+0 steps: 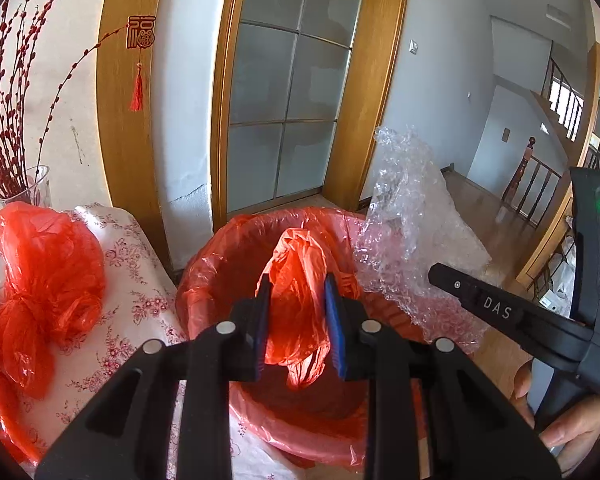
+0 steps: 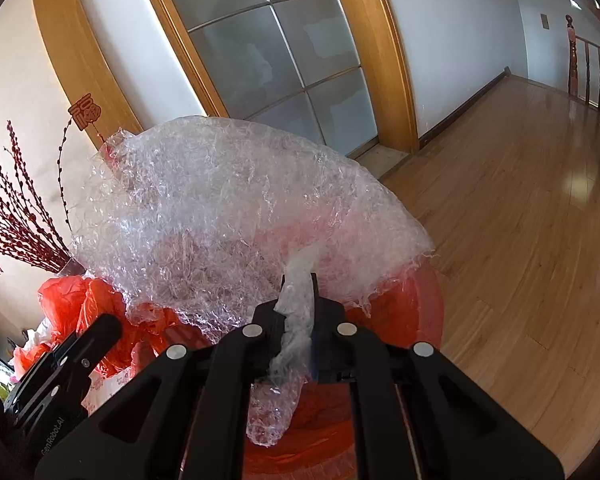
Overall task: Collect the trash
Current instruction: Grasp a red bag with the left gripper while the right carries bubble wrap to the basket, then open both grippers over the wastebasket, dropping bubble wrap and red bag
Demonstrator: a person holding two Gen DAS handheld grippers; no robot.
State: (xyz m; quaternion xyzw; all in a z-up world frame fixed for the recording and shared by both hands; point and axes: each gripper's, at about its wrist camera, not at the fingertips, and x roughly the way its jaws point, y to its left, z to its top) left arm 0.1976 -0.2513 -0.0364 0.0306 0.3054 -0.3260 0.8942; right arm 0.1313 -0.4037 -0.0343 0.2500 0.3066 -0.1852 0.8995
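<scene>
Both loads hang over the bin (image 1: 204, 280) now. The left gripper (image 1: 298, 316) has its fingers partly closed on a crumpled red bag (image 1: 300, 280), held right above the lined opening. The right gripper (image 2: 300, 320) is pinched tight on a twist of bubble wrap (image 2: 228, 208), the sheet billowing wide across the rim. It looks like the drop step: next, open up and let each fall inside. More red bags (image 1: 48, 264) wait on the surface (image 1: 132, 280).
</scene>
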